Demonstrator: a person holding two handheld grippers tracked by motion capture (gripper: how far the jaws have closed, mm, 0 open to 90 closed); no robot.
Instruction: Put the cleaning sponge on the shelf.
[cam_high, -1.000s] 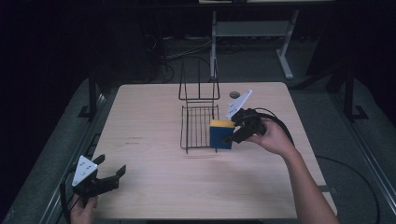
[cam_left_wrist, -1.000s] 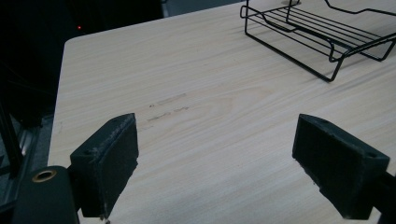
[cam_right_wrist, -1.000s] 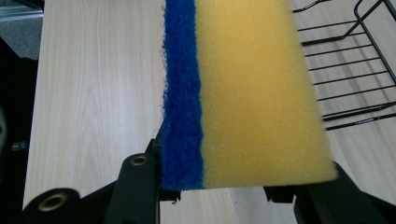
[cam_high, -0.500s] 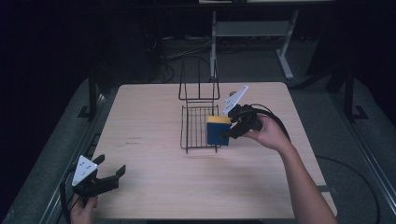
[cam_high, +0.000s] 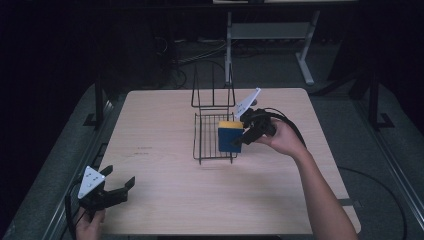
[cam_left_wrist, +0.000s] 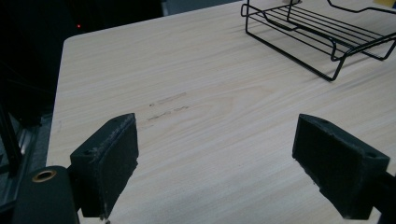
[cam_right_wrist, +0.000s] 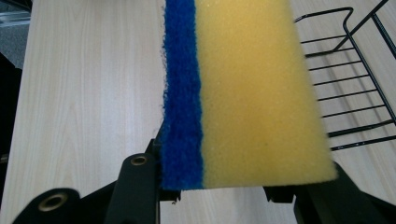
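the right gripper (cam_high: 240, 141) clamps a yellow-and-blue sponge (cam_high: 230, 137) over the wire rack (cam_high: 212, 150); left gripper (cam_high: 121, 186) gapes empty.

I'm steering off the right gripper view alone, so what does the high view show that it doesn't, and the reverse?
High view alone: the person's hands, the left hand-held gripper open near the table's front left corner, and the wire rack's upright back. Right gripper view alone: the sponge's close texture, a blue scrub layer beside yellow foam. Both: the sponge clamped in the right hand-held gripper, the rack and the wooden table.
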